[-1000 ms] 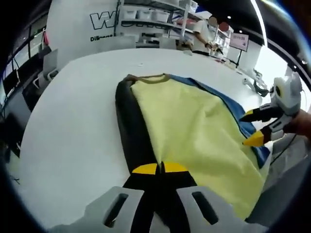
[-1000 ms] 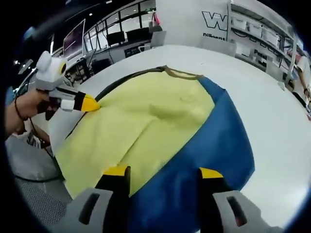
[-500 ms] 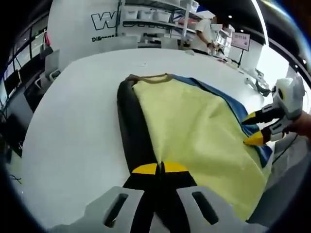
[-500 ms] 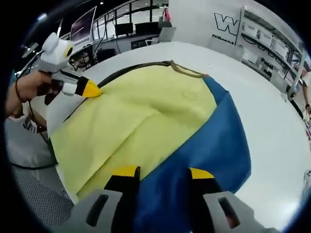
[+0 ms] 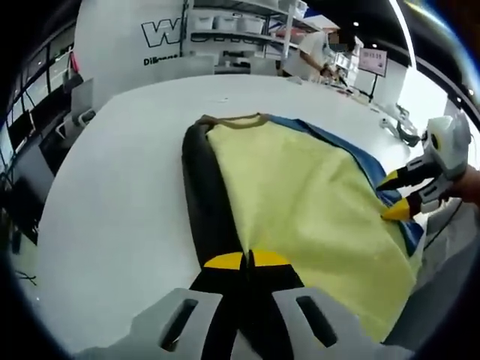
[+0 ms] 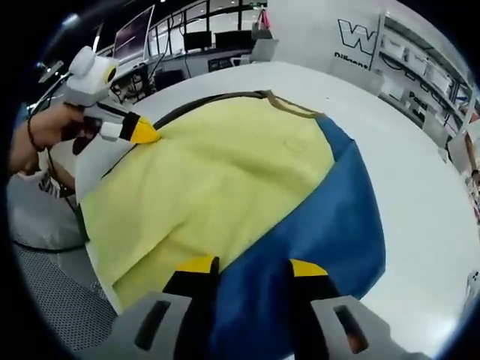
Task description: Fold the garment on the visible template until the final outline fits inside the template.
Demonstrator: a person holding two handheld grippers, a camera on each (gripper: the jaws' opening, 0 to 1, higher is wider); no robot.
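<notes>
Garment (image 5: 300,202) spread on white table (image 5: 112,187), hem at near edge.
Left gripper (image 5: 246,260) jaws clenched on dark side panel (image 5: 202,195); right gripper (image 6: 244,265) jaws parted, straddling blue panel (image 6: 330,225), grasp cannot be confirmed. Risk: uneven lift, one side slipping, would skew the fold or drag fabric over the edge.

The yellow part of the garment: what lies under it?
Under the yellow panel a blue layer shows on one side and a black layer on the other, on the white table. Anything beneath its middle is covered.
</notes>
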